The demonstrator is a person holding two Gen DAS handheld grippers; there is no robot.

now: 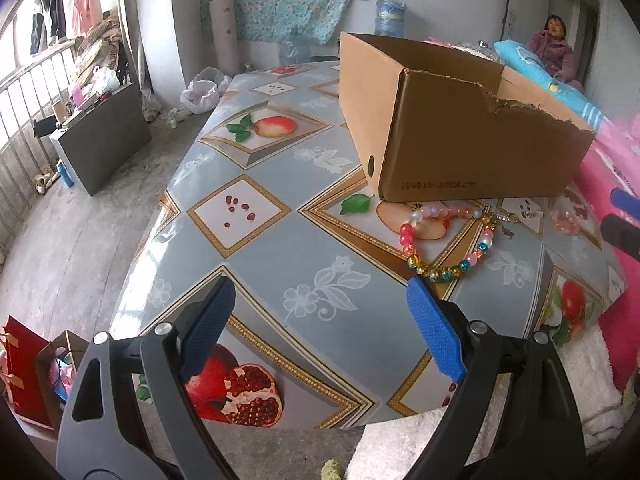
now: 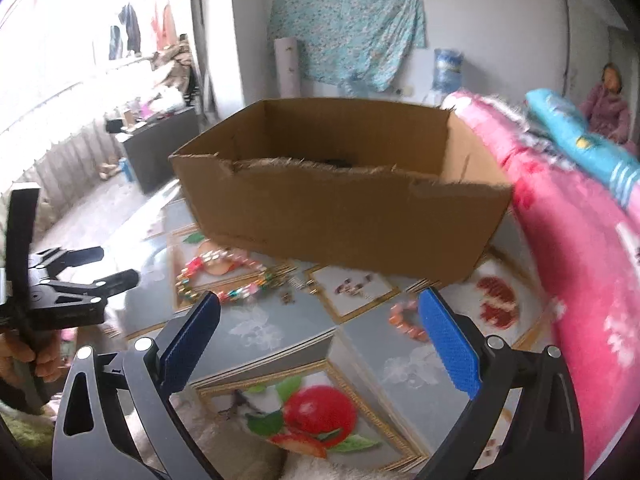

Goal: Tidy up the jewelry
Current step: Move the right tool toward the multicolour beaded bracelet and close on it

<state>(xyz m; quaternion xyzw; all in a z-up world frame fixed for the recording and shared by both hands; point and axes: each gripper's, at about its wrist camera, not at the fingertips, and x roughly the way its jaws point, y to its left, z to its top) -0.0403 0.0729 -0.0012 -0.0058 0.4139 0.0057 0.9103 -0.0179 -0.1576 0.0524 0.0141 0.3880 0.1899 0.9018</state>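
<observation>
The cardboard box (image 1: 460,128) stands open-topped on the patterned tablecloth (image 1: 256,248), its near wall torn along the rim. Just in front of the box lies the bead necklace (image 1: 452,240), a loop of pink, teal and gold beads, one end nearly touching the box's base. The left gripper (image 1: 320,312) hovers with jaws wide apart and nothing between them; the necklace lies beyond its right pad, not within the gap. The right gripper (image 2: 320,320) is also spread wide and empty. A small orange bead bracelet (image 2: 408,320) lies in front of the box, just beside that gripper's right pad.
</observation>
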